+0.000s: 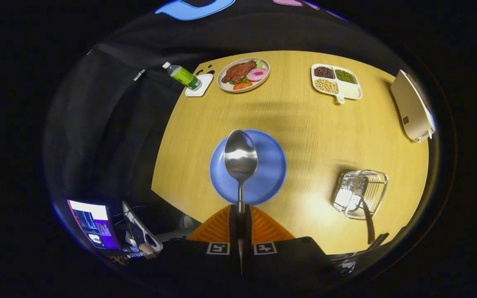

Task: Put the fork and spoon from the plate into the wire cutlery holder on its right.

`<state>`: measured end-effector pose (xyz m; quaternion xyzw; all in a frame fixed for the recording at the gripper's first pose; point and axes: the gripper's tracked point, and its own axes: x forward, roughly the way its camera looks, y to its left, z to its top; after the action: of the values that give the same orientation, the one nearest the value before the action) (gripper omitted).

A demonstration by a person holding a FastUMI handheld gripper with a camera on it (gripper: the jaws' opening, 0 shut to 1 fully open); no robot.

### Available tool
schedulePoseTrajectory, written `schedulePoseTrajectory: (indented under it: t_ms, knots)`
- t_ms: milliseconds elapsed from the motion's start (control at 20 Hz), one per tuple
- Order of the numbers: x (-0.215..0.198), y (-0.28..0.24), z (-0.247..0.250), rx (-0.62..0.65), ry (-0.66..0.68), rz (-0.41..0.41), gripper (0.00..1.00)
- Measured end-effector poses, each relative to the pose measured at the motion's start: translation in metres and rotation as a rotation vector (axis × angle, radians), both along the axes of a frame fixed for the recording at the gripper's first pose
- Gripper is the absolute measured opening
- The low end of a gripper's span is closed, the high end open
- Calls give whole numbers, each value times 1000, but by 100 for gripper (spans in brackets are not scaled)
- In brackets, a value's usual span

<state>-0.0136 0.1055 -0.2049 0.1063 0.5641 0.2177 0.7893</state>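
I have the gripper (240, 225) closed tight on the spoon (240, 159) by its thin handle, bowl hanging above the blue plate (269, 165). Polished steel: stiff, light, likely slippery, so it may pivot. The wire cutlery holder (360, 192) stands on the bench (304, 120), rightward.

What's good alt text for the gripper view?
The hand-held gripper is shut on a spoon, held above an empty blue plate. The wire cutlery holder to the right already holds a utensil.
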Motion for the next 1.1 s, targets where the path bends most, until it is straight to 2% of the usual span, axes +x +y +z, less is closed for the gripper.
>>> schedulePoseTrajectory:
  t_ms: [250, 550, 750, 1100]
  knots:
    - [-16, -83, 15, -85, 38, -11, 6]
    - [-36, -164, -2, -220, 220, 25, 6]
    - [-37, -184, -20, -278, 373, 85, 6]
    - [-21, -190, -48, -391, 593, 184, 6]
